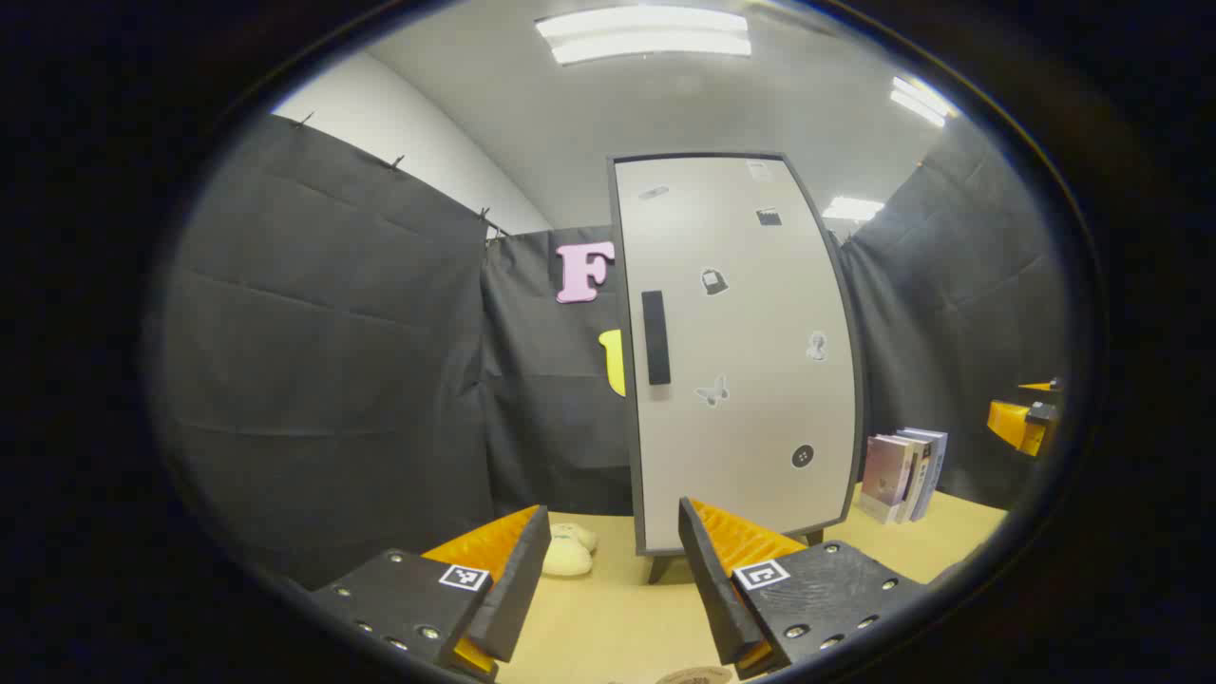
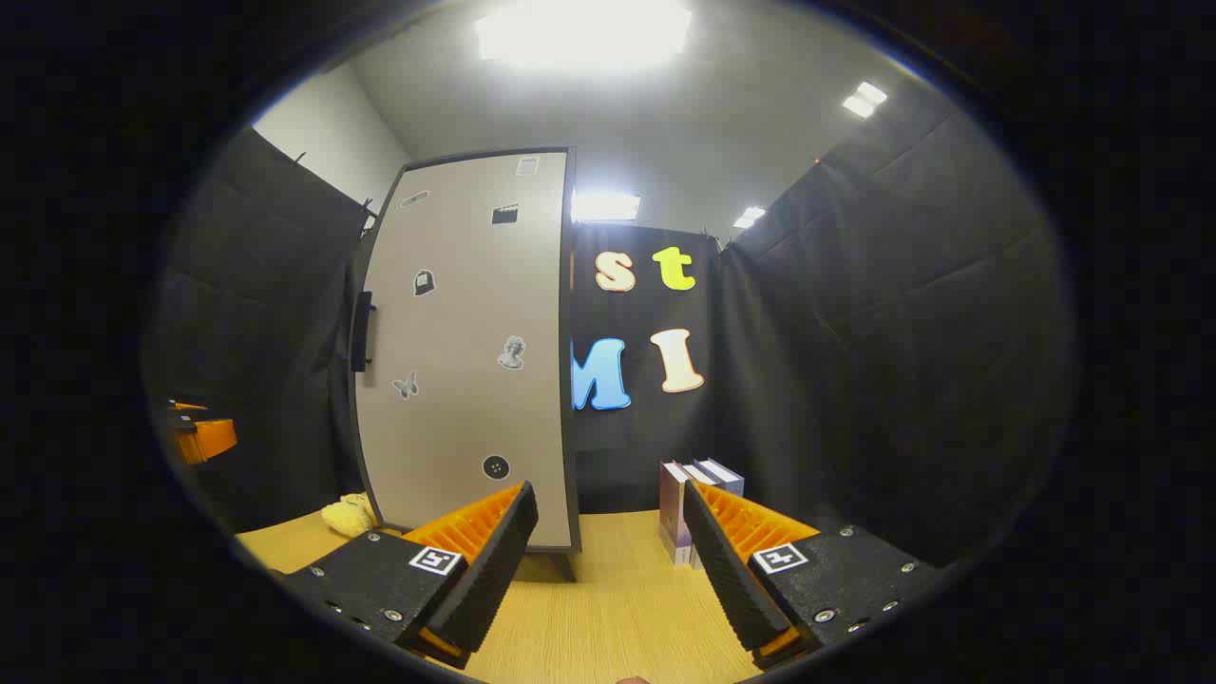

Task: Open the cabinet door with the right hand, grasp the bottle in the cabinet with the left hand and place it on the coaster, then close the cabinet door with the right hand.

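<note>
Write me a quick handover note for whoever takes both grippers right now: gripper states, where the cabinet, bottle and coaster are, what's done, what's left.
Left gripper: open, holding nothing, facing the cabinet door.
Right gripper: open, holding nothing, back from the cabinet, between the door and the books.
Door: shut; the handle sits at its left edge, seen from the left gripper view.
Bottle: hidden, presumably behind the door.
Coaster: a round edge at the bottom of the left gripper view may be it; cannot tell.
A plush toy lies left of the cabinet.
Done: nothing.
Left: open the door, take out the bottle, set it on the coaster, close.
</note>
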Motion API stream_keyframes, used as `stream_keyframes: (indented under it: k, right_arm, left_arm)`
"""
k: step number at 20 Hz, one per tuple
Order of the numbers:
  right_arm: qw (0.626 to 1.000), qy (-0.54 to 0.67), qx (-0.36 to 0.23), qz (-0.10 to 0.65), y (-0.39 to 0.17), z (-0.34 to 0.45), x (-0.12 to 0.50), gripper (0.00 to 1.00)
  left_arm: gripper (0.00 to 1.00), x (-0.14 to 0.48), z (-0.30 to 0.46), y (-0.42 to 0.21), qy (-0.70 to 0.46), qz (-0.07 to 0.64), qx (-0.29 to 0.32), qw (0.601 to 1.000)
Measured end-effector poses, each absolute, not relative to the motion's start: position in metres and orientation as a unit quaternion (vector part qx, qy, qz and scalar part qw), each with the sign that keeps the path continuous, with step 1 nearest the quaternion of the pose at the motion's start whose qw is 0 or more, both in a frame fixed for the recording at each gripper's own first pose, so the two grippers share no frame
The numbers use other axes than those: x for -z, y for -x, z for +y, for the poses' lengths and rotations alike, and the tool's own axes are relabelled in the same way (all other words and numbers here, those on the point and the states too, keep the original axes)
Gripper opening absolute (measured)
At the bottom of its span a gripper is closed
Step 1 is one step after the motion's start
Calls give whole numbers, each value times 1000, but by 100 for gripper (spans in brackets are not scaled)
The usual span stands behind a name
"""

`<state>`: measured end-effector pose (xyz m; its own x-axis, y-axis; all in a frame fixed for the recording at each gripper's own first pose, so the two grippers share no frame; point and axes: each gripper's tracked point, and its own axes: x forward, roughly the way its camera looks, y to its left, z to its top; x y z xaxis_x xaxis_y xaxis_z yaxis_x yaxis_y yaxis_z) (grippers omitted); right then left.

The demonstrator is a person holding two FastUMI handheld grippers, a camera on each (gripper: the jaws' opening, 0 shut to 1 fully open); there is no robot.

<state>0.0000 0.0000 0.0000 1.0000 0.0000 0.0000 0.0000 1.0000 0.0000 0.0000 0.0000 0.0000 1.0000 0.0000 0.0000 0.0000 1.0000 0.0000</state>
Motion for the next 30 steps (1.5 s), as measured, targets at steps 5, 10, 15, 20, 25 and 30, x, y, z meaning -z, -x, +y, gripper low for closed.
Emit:
stream_keyframes:
  k: [5,10,15,20,25,30]
  right_arm:
    - [1000,2,4,2,2,1,0,95]
    - [1000,0,6,2,3,5,1,95]
    - [1000,1,4,4,4,12,3,95]
    - [1000,-8,-9,3,-6,26,-2,95]
    - [999,-6,-35,-10,-29,57,-20,95]
    - [997,-9,-68,-28,-58,98,-43,95]
  left_arm:
    - [80,1,1,0,0,0,0,1000]
    - [80,1,2,0,1,-1,1,1000]
    - [80,1,6,0,3,1,1,1000]
    - [80,1,14,1,5,1,-5,1000]
    - [80,2,36,12,-2,0,-19,1000]
    - [80,4,72,27,-10,6,-48,999]
